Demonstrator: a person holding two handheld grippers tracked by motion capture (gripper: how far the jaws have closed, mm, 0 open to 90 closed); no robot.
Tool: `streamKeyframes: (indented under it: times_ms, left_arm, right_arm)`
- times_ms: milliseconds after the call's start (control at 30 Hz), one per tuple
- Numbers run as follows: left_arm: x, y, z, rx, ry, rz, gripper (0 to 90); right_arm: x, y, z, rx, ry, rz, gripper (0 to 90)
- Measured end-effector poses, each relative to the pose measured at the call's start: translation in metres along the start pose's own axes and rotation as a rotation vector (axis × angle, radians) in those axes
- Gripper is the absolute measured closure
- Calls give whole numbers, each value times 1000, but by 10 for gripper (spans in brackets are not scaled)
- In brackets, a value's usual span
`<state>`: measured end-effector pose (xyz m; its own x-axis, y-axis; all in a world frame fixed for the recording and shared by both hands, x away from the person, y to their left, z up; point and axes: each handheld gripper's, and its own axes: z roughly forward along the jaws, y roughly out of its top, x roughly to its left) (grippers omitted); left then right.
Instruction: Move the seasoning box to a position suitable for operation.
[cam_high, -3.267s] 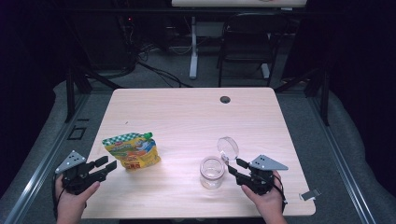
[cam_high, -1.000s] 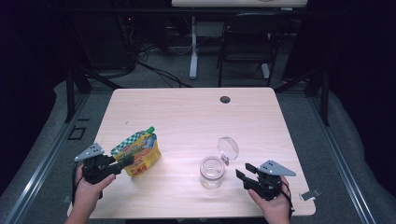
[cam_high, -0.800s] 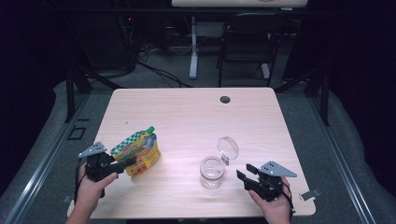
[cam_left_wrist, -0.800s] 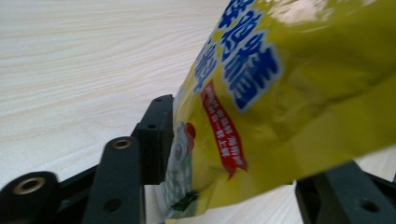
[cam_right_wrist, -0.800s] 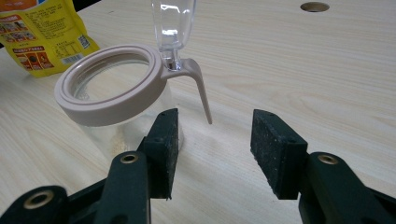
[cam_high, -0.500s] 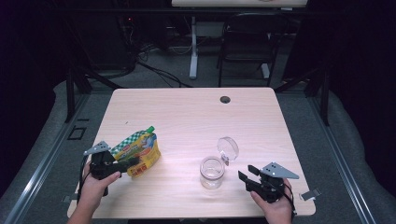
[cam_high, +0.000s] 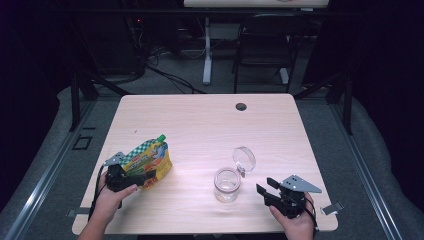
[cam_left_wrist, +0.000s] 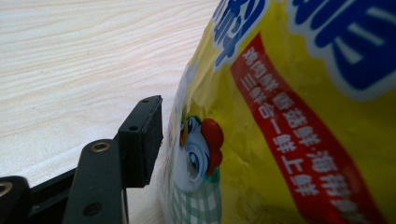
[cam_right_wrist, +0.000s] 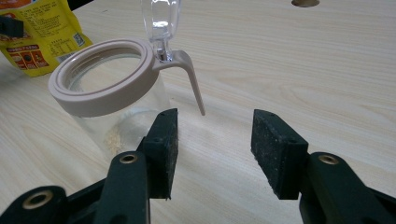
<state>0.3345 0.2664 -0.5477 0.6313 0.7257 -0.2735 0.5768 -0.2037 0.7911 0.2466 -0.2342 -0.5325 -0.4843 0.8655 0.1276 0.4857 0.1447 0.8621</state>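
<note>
Closing in on the yellow pouch with the left gripper — one black pad right against the printed foil in the left gripper view, the other jaw hidden behind the bag, so cannot tell whether clamped or merely touching. Looks like a grab low on the pouch's side, probably to lift and tip it toward the jar. Sits at about eight o'clock on the table, propped up and leaning, green cap pointing toward one o'clock.

Waiting at five o'clock with the right gripper — jaws spread wide, nothing between them, aimed at the jar just beside it. Likely ready to steady the glass for pouring. Stands upright near the front edge, hinged clear lid flipped open and leaning back, pinkish collar ringing the mouth, beige latch tab hanging down.

Worth a look at the pouch itself: glossy yellow, crinkled, red band of white characters, blue lettering above, cartoon chicken over green-and-white check — soft-sided, so likely to buckle under a pinch.
</note>
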Motion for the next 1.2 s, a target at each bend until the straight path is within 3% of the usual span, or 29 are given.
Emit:
streamKeyframes:
  times_ms: [367, 700, 1200]
  left_arm:
    - [7, -6, 5, 8, -36, -27, 401]
    - [10, -10, 11, 46, -32, -40, 390]
    - [11, -16, 14, 26, -18, -33, 458]
  right_arm:
    - [2, 0, 2, 5, 6, -6, 509]
    - [1, 0, 2, 2, 6, -3, 508]
    - [0, 0, 1, 0, 3, 3, 507]
